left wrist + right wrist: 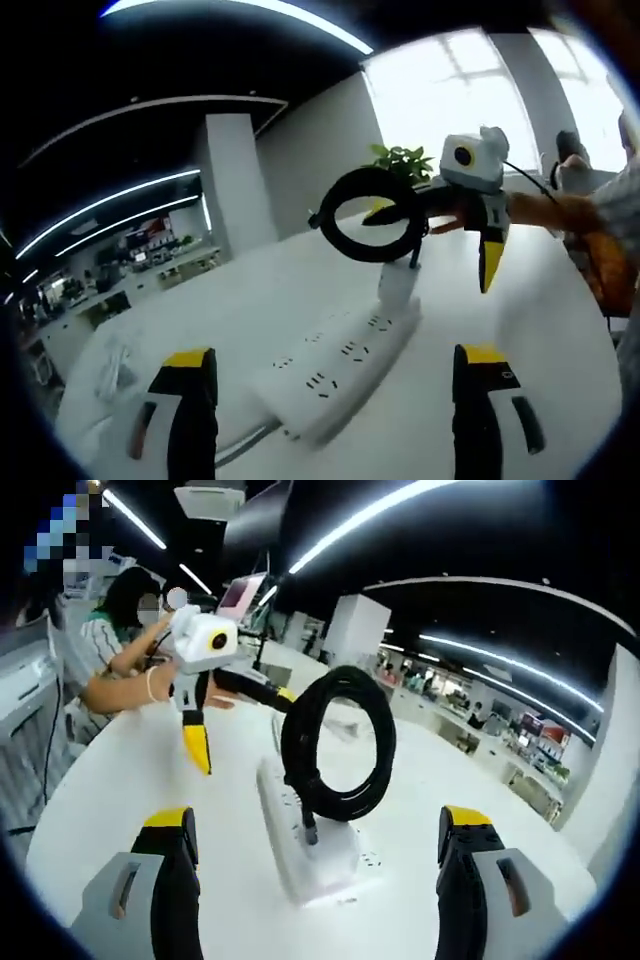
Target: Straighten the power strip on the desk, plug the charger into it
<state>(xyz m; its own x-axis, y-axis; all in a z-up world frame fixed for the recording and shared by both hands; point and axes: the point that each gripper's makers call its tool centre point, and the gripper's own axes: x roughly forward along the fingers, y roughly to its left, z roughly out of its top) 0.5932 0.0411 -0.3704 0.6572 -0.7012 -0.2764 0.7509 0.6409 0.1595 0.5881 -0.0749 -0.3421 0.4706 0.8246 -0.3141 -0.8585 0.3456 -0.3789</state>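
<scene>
Meanwhile, both grippers hovered over the white desk [560,330] with jaws spread wide and nothing between them. Ahead of the left gripper [335,400], between its jaws, the white power strip [335,372] lay flat at a slant. At its far end stood the white charger [397,283], touching it, its black coiled cable [372,215] rising above. Facing it, the right gripper [315,875] had the strip's end and the charger between its jaws, apart from both.

power strip [318,842] on desk [110,780], charger [398,283] plugged on top, coiled cable [338,742] above it
</scene>
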